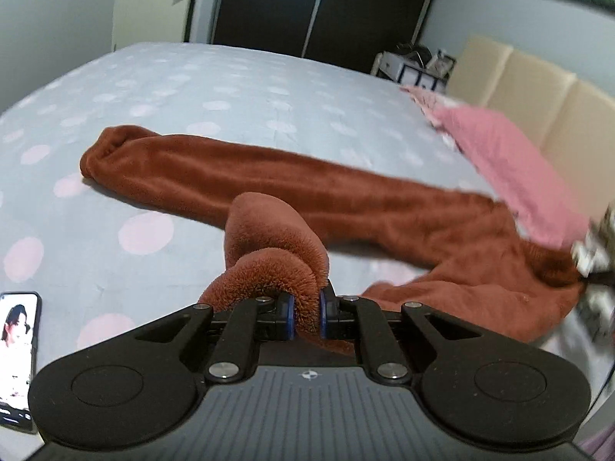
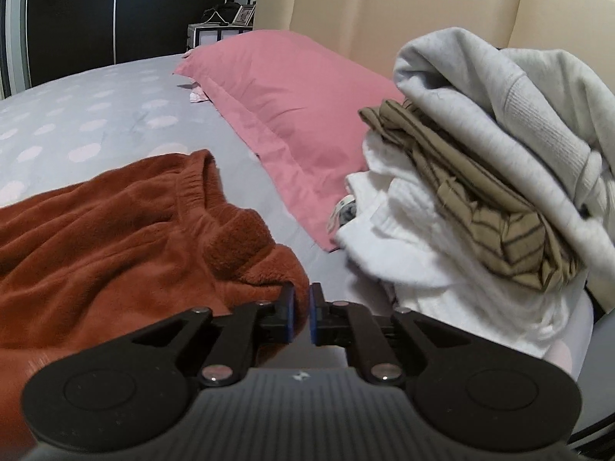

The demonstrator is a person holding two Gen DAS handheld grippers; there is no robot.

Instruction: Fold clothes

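Rust-brown fleece trousers (image 1: pixel 269 180) lie on the dotted grey bed sheet (image 1: pixel 192 88), one leg stretched out to the left. My left gripper (image 1: pixel 306 317) is shut on a bunched fold of the other leg, lifted just above the sheet. In the right wrist view the trousers (image 2: pixel 115 223) show their elastic waistband. My right gripper (image 2: pixel 302 313) is shut on the waistband corner. The right gripper also shows blurred at the right edge of the left wrist view (image 1: pixel 592 253).
A pink pillow (image 2: pixel 292 115) lies against the cream headboard (image 2: pixel 384 4). A pile of grey, striped olive and white clothes (image 2: pixel 480 176) sits at the right. A phone (image 1: pixel 17 357) with a lit screen lies on the sheet at the left. A dark wardrobe (image 1: pixel 315 4) stands behind.
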